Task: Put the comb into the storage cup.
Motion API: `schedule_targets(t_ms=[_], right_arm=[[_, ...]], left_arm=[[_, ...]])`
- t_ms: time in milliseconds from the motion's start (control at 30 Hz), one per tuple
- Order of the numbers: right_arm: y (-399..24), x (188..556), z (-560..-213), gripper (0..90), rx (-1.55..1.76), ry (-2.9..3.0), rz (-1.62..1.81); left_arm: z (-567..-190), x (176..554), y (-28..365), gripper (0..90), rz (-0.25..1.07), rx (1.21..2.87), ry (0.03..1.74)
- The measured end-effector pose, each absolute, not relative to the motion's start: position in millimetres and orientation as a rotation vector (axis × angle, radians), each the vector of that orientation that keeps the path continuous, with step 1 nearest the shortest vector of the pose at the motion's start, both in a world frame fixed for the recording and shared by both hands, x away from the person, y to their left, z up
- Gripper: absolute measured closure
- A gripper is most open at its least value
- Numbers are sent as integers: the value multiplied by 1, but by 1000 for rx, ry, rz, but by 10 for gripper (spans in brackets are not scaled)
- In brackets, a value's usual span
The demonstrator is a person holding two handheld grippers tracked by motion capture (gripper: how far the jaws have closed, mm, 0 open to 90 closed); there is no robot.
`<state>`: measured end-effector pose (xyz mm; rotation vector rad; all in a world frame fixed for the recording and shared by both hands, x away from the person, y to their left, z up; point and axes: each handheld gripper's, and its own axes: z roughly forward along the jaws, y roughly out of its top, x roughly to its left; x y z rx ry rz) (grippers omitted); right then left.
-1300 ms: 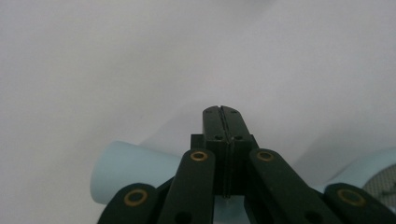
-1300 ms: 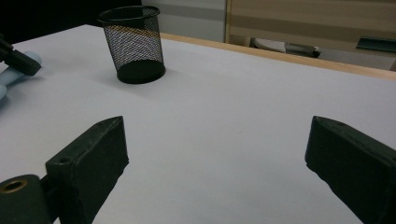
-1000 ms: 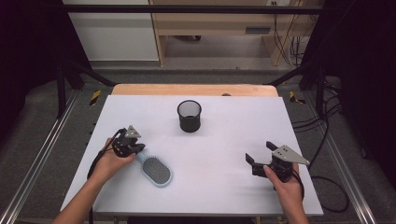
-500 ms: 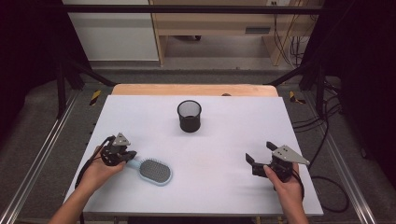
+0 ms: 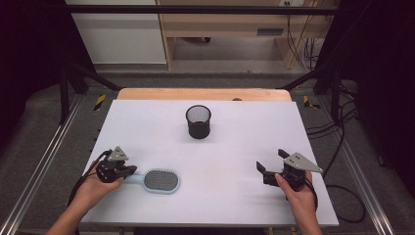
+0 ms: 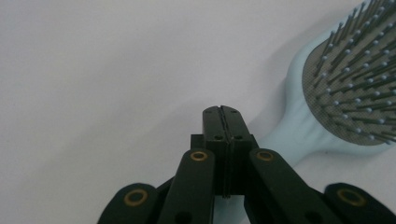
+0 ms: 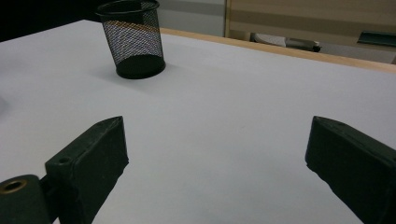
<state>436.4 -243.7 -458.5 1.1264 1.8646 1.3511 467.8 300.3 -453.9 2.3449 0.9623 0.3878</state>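
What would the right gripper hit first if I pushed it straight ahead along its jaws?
Probably nothing nearby: the right gripper faces bare table. The mesh cup stands left of that line, so it would likely pass beside it.

The table top is lit evenly and brightly from above, while the room around it is left in deep shadow. Soft, short shadows are cast beside the mesh cup and the hairbrush. In the left gripper view the near black links are blurred; in the right gripper view the background is rendered soft.
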Motion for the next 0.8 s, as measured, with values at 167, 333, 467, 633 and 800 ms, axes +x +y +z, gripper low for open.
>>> schedule_targets(t_ms=[167,333,467,633,800], right_arm=[[-243,437,-459,57,1130,1867,1347],[-243,436,-459,56,1125,1872,1346],[-243,437,-459,56,1126,1873,1346],[-242,437,-459,56,1122,1877,1346],[-242,437,-460,56,1123,1879,1345]], left_arm=[[-455,464,305,899,383,2357,965],[-455,463,309,900,364,2363,971],[-455,458,309,900,334,2388,959],[-454,451,309,900,308,2414,945],[-455,441,306,900,283,2426,930]])
